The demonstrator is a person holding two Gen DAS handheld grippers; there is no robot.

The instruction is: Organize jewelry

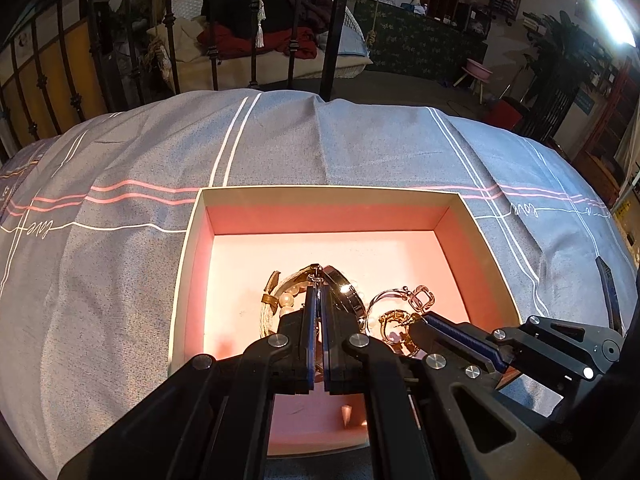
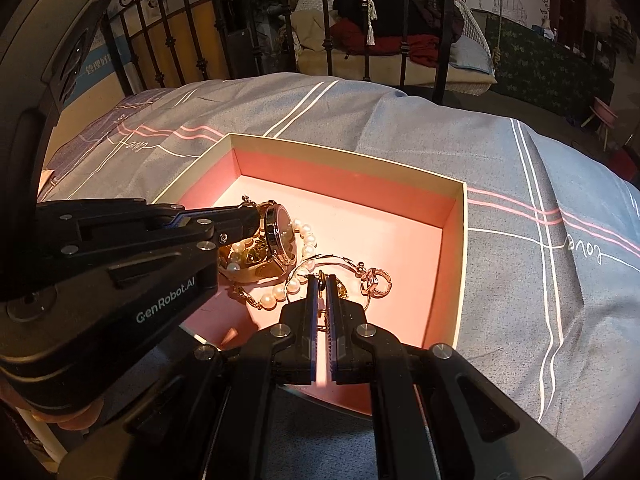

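Your left gripper (image 1: 319,292) sits low in the centre of its own frame, jaws drawn together, with something thin and silvery, a clasp or chain end, caught at the very tips. In the right wrist view it comes in from the left edge, its tips against the watch (image 2: 281,236).

Your right gripper (image 2: 322,280) is likewise closed, low in the centre of its frame, and pinches a small dark earring post or hook at its tips. In the left wrist view it enters from the lower right.

Both tips are down inside the pink-lined box (image 1: 188,240), which fills the lower middle of each frame. The jewelry lies heaped in the near part of the box floor: the dark-faced watch on its gold band, a pearl strand (image 2: 276,294) curling around it, a thin silver bangle (image 1: 386,294), and rose-gold earrings (image 2: 374,280) just right of the tips.

The box rests on a grey bedspread (image 1: 360,144) with pink and white stripes; black iron bed rails (image 1: 336,28) stand across the top of the frame.
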